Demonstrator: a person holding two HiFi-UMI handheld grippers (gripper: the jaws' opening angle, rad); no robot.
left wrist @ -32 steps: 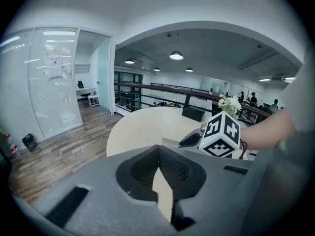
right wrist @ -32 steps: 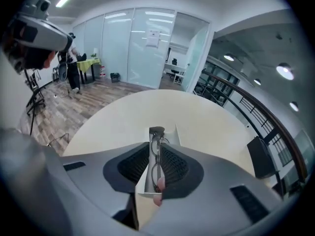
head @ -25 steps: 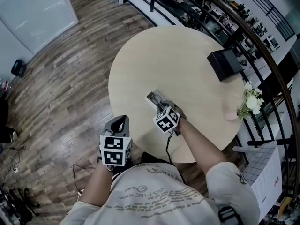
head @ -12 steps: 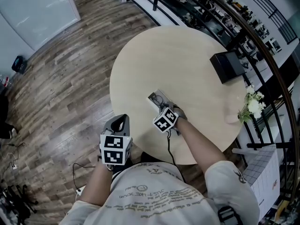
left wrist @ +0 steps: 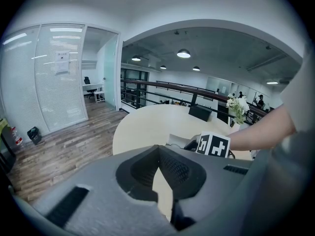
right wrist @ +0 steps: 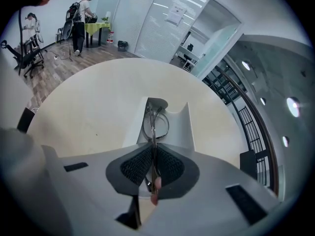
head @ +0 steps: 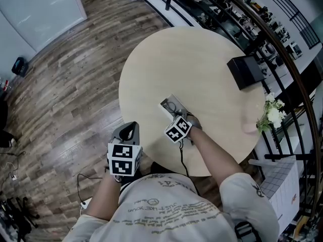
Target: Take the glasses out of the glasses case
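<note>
A white glasses case point(head: 173, 101) lies open near the front edge of the round pale table point(head: 202, 59). Thin metal-framed glasses point(right wrist: 155, 118) stand on edge over the case point(right wrist: 178, 127), their lenses toward its far end. My right gripper point(right wrist: 153, 165) is shut on the near part of the frame; in the head view the right gripper point(head: 177, 116) sits at the case's near end. The left gripper point(head: 129, 130) hangs off the table over the wood floor, close to the person's body, jaws together and holding nothing. From the left gripper point(left wrist: 158, 149) view, the case point(left wrist: 176, 140) lies ahead.
A black box point(head: 246, 70) stands at the table's far right, and white flowers point(head: 271, 113) lean over its right edge. A dark curved railing point(head: 292, 69) runs behind the table. Wood floor point(head: 65, 95) spreads to the left.
</note>
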